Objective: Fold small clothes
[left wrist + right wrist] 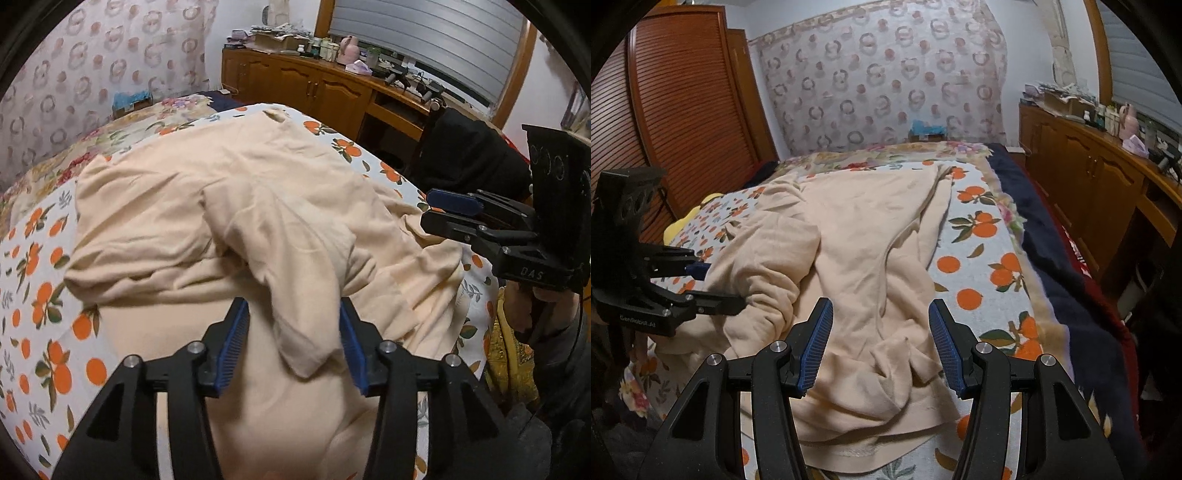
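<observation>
Left gripper (293, 343) stands wide, its 2 blue pads straddling a hanging flap of the cream garment (229, 192) without pinching it. Right gripper (881, 345), also wide and empty, hovers over the garment's near hem. Garment lies crumpled lengthwise along the orange-print bedspread (982, 266), ahead of both grippers.

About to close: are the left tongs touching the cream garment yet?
Cannot tell. In the left wrist view a cream garment flap hangs between the open left tongs; its edge overlaps the right pad, but contact isn't plain.
</observation>
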Motion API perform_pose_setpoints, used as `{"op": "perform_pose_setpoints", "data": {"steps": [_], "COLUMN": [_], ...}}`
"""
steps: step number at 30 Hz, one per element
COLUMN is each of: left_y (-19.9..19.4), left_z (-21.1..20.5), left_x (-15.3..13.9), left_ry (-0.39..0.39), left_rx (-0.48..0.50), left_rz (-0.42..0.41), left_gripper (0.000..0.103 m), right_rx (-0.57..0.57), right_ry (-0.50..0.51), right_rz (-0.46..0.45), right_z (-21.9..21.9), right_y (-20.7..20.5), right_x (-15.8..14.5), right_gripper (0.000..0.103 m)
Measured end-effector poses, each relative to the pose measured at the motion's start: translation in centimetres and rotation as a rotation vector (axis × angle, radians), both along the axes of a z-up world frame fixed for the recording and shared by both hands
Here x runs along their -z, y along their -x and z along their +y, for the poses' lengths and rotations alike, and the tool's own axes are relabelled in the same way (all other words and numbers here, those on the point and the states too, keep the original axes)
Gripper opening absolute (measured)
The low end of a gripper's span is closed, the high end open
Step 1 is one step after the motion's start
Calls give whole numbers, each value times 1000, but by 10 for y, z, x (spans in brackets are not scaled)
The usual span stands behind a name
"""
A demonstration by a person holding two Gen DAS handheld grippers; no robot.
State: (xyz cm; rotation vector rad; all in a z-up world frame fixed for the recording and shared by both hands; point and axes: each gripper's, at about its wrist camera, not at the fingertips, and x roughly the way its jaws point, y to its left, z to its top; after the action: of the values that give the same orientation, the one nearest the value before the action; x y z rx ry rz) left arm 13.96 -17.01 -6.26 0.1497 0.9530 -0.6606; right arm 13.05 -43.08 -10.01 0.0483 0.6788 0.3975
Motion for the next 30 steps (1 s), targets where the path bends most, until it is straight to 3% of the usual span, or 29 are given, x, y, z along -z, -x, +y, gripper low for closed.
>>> {"op": "perform_pose_setpoints", "data": {"steps": [7, 13, 22, 30], "left_y": [14, 17, 22, 27], "left_z": [34, 81, 133, 160], "left_x": [-18, -21, -18, -23], "left_ry": [59, 63, 73, 68], "left_rx": [-63, -187, -286, -377], "left_rz": [-45, -78, -129, -180], "left_gripper": [50, 50, 50, 50], "right_rx": [-20, -79, -261, -437], "right_ry": [8, 20, 100, 170], "right_rz": [-13, -40, -70, -23], "right_z": [10, 31, 110, 193], "right_y": [-4, -11, -40, -77], "right_x": [-10, -27, -49, -51], "right_gripper": [55, 55, 55, 55]}}
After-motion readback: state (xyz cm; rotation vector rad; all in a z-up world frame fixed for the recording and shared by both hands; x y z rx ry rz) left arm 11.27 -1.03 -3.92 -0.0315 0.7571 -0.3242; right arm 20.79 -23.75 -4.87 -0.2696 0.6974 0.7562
